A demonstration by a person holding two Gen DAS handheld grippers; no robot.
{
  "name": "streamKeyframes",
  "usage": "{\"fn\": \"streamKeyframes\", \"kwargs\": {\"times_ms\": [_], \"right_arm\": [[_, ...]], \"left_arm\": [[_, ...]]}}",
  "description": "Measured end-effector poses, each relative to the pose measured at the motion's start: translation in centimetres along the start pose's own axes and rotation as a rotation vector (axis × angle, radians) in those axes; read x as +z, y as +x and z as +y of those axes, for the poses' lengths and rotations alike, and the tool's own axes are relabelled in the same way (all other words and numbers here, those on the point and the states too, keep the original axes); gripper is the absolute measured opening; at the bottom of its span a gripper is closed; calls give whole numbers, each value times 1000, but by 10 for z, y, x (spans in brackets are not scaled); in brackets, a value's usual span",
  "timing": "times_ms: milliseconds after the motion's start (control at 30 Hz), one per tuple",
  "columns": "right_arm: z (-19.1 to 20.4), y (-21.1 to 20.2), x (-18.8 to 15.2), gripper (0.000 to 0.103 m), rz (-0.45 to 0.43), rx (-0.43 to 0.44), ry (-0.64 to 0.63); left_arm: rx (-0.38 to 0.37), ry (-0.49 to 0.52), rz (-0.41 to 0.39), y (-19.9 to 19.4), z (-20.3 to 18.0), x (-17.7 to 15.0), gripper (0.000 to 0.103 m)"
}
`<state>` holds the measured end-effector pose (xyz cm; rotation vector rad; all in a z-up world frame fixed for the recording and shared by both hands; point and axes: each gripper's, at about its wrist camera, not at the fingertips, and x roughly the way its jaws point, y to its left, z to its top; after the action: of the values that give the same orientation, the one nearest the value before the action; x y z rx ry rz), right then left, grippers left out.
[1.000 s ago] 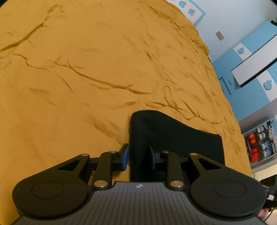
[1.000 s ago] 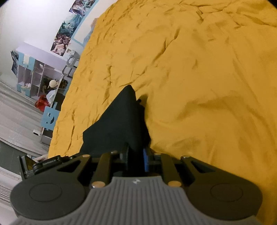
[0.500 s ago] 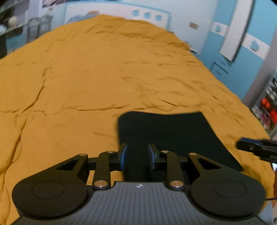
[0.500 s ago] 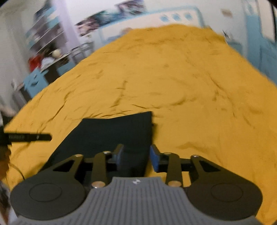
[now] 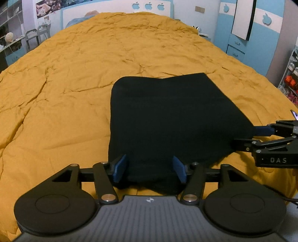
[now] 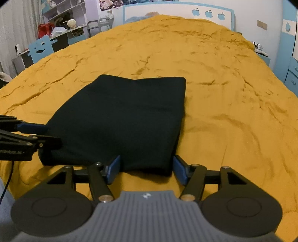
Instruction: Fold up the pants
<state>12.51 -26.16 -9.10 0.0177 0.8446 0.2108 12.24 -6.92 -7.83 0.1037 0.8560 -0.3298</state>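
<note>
The black pants (image 5: 173, 119) lie folded into a flat rectangle on the mustard-yellow bedspread (image 5: 74, 78). They also show in the right wrist view (image 6: 123, 119). My left gripper (image 5: 150, 170) is open at the near left end of the fold, its blue pads either side of the cloth edge. My right gripper (image 6: 147, 171) is open at the near right corner, holding nothing. Each gripper shows in the other's view: the right one (image 5: 268, 137) at the pants' right edge, the left one (image 6: 28, 135) at their left edge.
The bedspread covers a large bed with a white and blue headboard (image 6: 177, 11) at the far end. A desk and shelves (image 6: 55, 31) stand to the left, blue cabinets (image 5: 242, 37) and a shoe rack (image 5: 290, 78) to the right.
Both grippers let go of the pants, opened and drew back and up. The pants now lie flat and folded on the bed.
</note>
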Motion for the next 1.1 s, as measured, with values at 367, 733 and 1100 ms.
{"fn": "streamKeyframes", "kwargs": {"times_ms": [367,733,1100], "right_arm": [[5,-92,39,82,-189,-5,24],[47,-151,12,82,-278,-58,-4],[51,-126,-35,82,-130,-67,13]], "left_arm": [[151,5,-261,-81,1,39,84],[322,116,-384,-109,-48,12,97],[274,7,-160,-78,-45,-19,97]]}}
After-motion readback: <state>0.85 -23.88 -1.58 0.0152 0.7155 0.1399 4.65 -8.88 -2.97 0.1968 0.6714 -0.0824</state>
